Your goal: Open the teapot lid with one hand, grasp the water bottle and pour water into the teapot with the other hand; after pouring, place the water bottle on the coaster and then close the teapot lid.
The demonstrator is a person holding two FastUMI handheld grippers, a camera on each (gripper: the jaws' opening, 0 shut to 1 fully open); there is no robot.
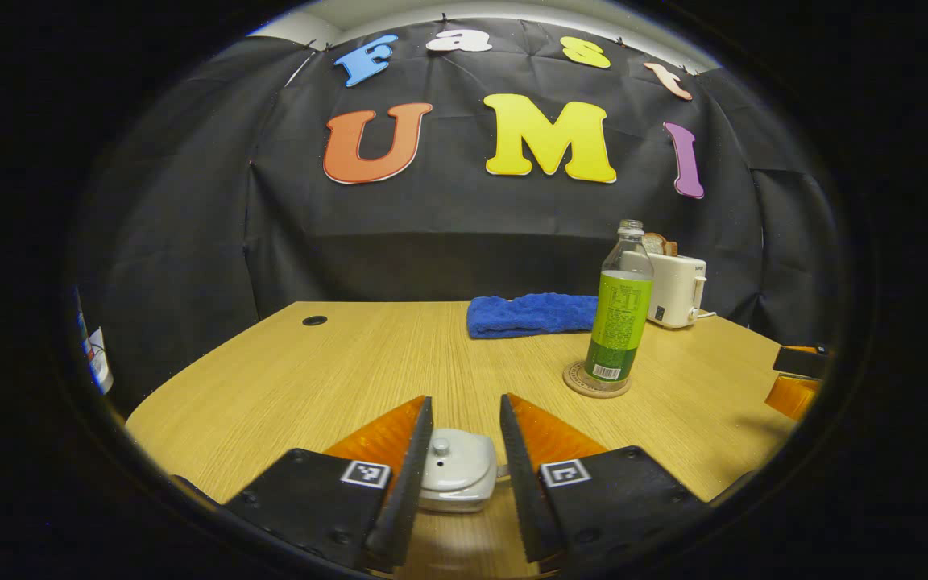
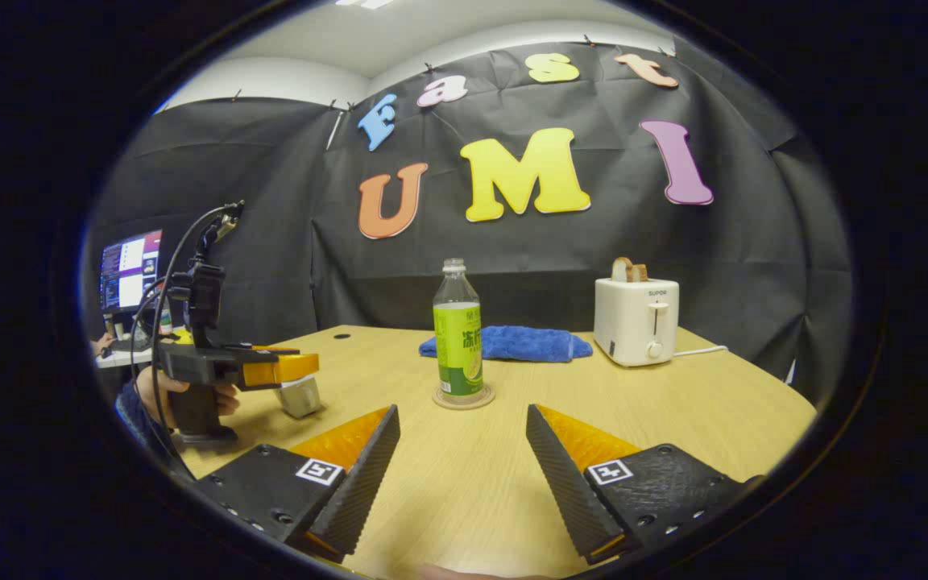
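Standing on a round coaster (image 2: 463, 399) at twelve o'clock from the wide-open, empty right tongs (image 2: 462, 451), the clear water bottle (image 2: 457, 338) wears a green label. Left tongs (image 1: 464, 451) flank the glossy white teapot (image 1: 456, 475), contact unclear, on the wood-grain tabletop (image 1: 335, 362).

Both views look low across the table (image 1: 335, 362) toward the wall — sharing the bottle (image 2: 457, 338).
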